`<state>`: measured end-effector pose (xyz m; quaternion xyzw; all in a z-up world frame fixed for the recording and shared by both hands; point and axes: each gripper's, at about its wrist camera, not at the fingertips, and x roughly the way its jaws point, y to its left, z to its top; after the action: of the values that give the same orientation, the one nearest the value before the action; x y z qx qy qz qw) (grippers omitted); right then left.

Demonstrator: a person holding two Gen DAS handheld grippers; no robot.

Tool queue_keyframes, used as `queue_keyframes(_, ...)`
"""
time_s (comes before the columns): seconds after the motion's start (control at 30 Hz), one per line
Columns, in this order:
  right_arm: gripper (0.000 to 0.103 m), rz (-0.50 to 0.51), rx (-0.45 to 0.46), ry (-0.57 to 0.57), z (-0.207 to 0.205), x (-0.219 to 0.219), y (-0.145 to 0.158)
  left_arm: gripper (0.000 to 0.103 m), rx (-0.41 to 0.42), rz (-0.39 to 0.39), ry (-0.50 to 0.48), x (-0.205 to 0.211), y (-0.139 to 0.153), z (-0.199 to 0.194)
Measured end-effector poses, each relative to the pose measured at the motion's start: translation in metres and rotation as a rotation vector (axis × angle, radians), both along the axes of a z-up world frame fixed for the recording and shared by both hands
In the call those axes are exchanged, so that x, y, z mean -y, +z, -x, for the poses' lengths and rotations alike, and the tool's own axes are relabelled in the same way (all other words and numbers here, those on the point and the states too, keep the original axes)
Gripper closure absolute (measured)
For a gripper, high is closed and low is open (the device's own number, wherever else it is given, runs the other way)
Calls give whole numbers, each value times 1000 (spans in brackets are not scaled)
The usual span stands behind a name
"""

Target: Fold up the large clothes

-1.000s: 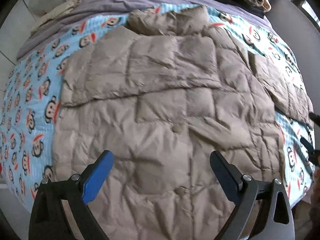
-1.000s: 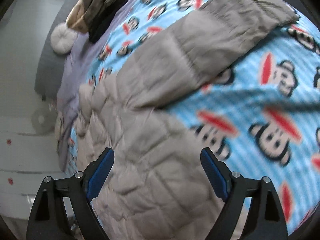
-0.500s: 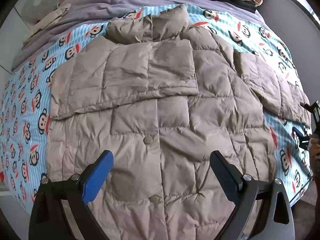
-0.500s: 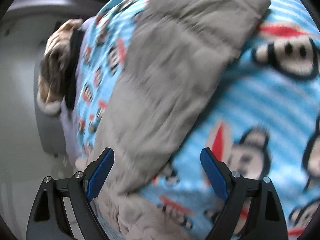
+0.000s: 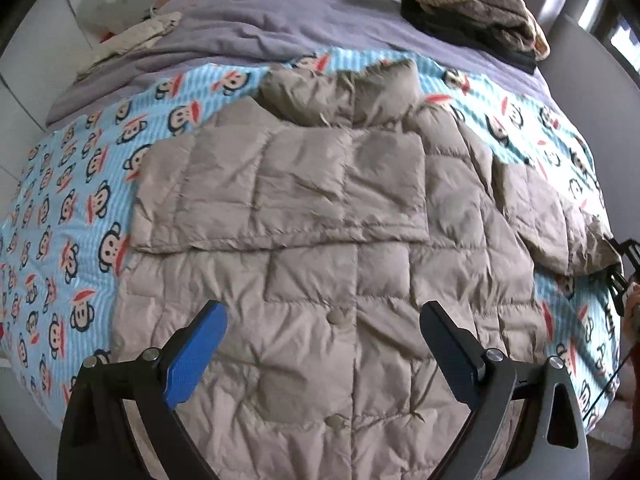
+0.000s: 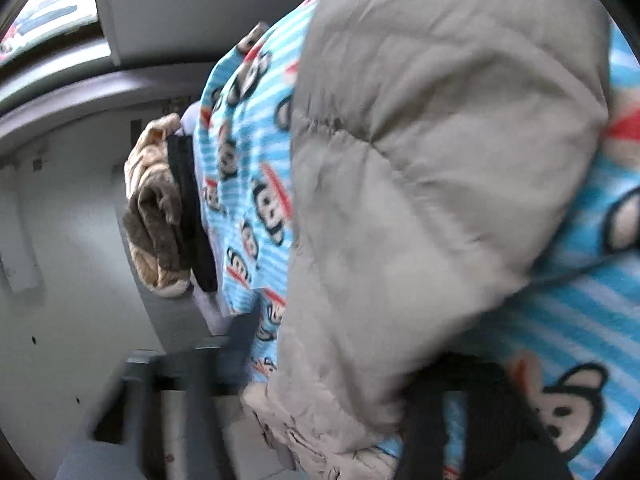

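A beige quilted jacket [image 5: 320, 240] lies front-up on the bed, its left sleeve [image 5: 280, 192] folded across the chest. My left gripper [image 5: 324, 320] hovers open above the button line, holding nothing. The other sleeve [image 5: 560, 216] stretches to the bed's right edge, where my right gripper [image 5: 619, 264] meets the cuff. In the right wrist view that sleeve [image 6: 420, 160] fills the frame. The right gripper [image 6: 332, 408] is blurred and its jaws are closing, with the cuff bunched between them.
A blue monkey-print blanket [image 5: 72, 220] covers the bed under the jacket. Beyond it lie a purple duvet [image 5: 320, 12] and a pile of folded clothes [image 5: 480, 8], the pile [image 6: 160, 208] also showing in the right wrist view. The bed drops off just right of the cuff.
The left gripper rose, so more of the jacket shows. The right gripper travelled along the outstretched sleeve to its cuff, rolling as it went, and its wide jaws came in around the cuff.
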<state>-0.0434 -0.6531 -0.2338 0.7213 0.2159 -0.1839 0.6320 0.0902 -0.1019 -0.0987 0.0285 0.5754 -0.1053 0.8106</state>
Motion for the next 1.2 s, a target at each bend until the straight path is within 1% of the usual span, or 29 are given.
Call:
queue_keyframes(0.03, 93, 23, -3, 16, -5, -2, 7, 5, 10, 8, 8, -5, 3, -1)
queue_keyframes(0.1, 94, 92, -6, 58, -15, -10, 26, 5, 40, 13, 26, -17, 11, -3)
queue_keyframes(0.13, 94, 139, 2, 98, -25, -19, 40, 5, 55, 15, 37, -24, 15, -5)
queue_keyframes(0.2, 94, 269, 9, 224, -54, -42, 74, 5, 81, 21, 62, -37, 22, -9)
queue_keyframes(0.27, 94, 386, 20, 335, -83, -68, 103, 5, 106, 25, 95, -54, 30, -14)
queue_keyframes(0.3, 93, 472, 27, 417, -103, -91, 122, 5, 117, 25, 108, -61, 33, -16)
queue_keyframes(0.33, 93, 525, 32, 468, -116, -108, 133, 5, 126, 23, 118, -68, 35, -18)
queue_keyframes(0.4, 93, 683, 46, 628, -153, -165, 160, 5, 147, 21, 135, -81, 41, -22)
queue_keyframes(0.43, 93, 737, 47, 684, -159, -189, 165, 5, 162, 20, 142, -89, 45, -26)
queue_keyframes(0.5, 93, 877, 37, 825, -181, -251, 170, 5, 183, 24, 151, -102, 52, -33)
queue_keyframes(0.53, 93, 931, 28, 896, -190, -283, 167, 5, 194, 32, 153, -108, 57, -40)
queue_keyframes(0.57, 93, 964, 18, 966, -202, -314, 158, 5, 205, 39, 153, -113, 61, -45)
queue_keyframes(0.6, 93, 973, 6, 1025, -213, -341, 146, 5, 222, 43, 154, -118, 67, -54)
queue_keyframes(0.67, 93, 956, -34, 1101, -225, -377, 119, 5, 249, 56, 151, -124, 76, -71)
queue_keyframes(0.7, 93, 934, -66, 1128, -230, -391, 103, 5, 261, 71, 141, -125, 80, -79)
queue_keyframes(0.73, 93, 893, -107, 1154, -237, -404, 83, 5, 269, 83, 129, -125, 81, -86)
queue_keyframes(0.8, 93, 822, -173, 1177, -241, -414, 55, 5, 265, 98, 96, -121, 77, -100)
queue_keyframes(0.83, 93, 781, -222, 1180, -242, -418, 40, 5, 247, 103, 79, -118, 68, -106)
queue_keyframes(0.87, 92, 751, -249, 1175, -241, -417, 32, 5, 219, 108, 67, -114, 56, -111)
queue_keyframes(0.9, 85, 724, -262, 1167, -238, -415, 27, 5, 200, 114, 59, -110, 48, -112)
queue_keyframes(0.93, 65, 693, -266, 1152, -234, -412, 25, 5, 169, 123, 43, -107, 35, -113)
queue_keyframes(0.97, 50, 665, -251, 1136, -228, -406, 27, 5, 139, 124, 31, -104, 21, -113)
queue_keyframes(1.0, 24, 649, -238, 1116, -222, -401, 32, 5, 117, 125, 22, -101, 10, -111)
queue_keyframes(1.03, 20, 641, -223, 1079, -212, -393, 39, 5, 101, 128, 17, -98, 1, -108)
queue_keyframes(1.1, 20, 605, -202, 1003, -198, -375, 51, 5, 50, 146, 15, -97, -18, -104)
queue_keyframes(1.17, 20, 536, -205, 880, -184, -350, 57, 5, 15, 166, 23, -100, -30, -103)
queue_keyframes(1.2, 20, 485, -202, 806, -178, -332, 56, 5, 10, 170, 27, -102, -32, -102)
